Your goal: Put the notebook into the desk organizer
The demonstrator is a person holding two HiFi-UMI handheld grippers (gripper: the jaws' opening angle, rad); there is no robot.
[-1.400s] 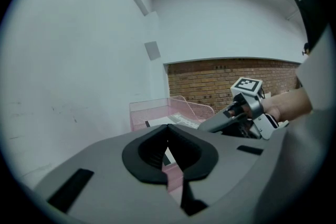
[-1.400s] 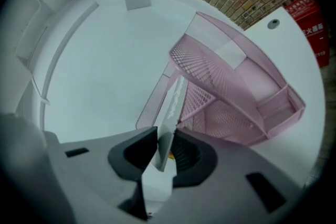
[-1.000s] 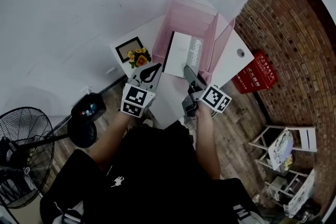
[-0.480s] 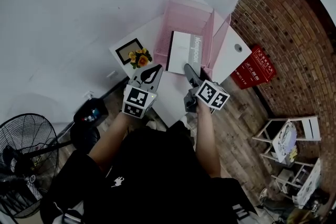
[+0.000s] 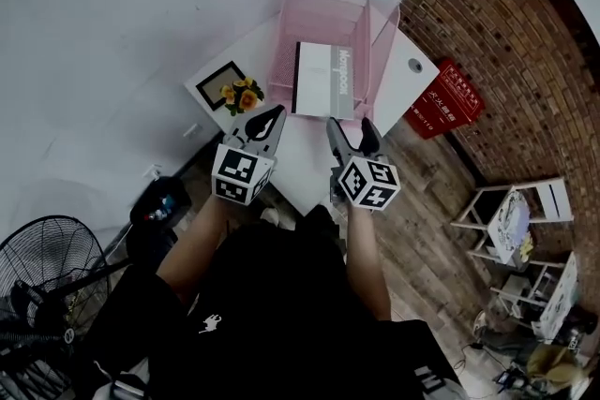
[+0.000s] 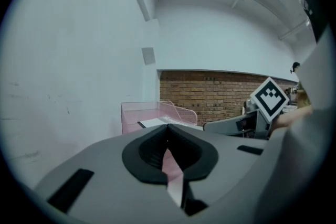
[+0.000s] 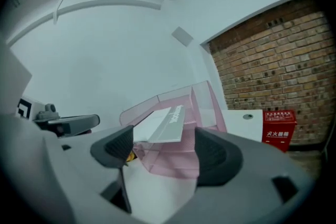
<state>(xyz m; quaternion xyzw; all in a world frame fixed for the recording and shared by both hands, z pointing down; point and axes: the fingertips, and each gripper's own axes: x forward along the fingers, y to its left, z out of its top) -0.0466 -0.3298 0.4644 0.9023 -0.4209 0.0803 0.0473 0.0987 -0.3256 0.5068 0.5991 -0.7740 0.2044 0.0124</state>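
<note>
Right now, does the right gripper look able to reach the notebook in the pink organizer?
Probably yes. The notebook lies in the pink organizer, its near edge facing the right gripper, whose jaws are opening with nothing between them. Only bare table separates them.

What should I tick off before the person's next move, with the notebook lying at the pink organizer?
1. Notebook in the desk organizer: ok, it lies between the pink mesh walls.
2. Notebook pushed fully back: cannot tell; its near edge sits at the open front.
3. Right gripper off the notebook: ok, its fingers are opening with nothing between them.
4. Left gripper free: ok, fingers together, empty.
5. Flowers clear of both grippers: ok, they stand to the left of the organizer.
</note>
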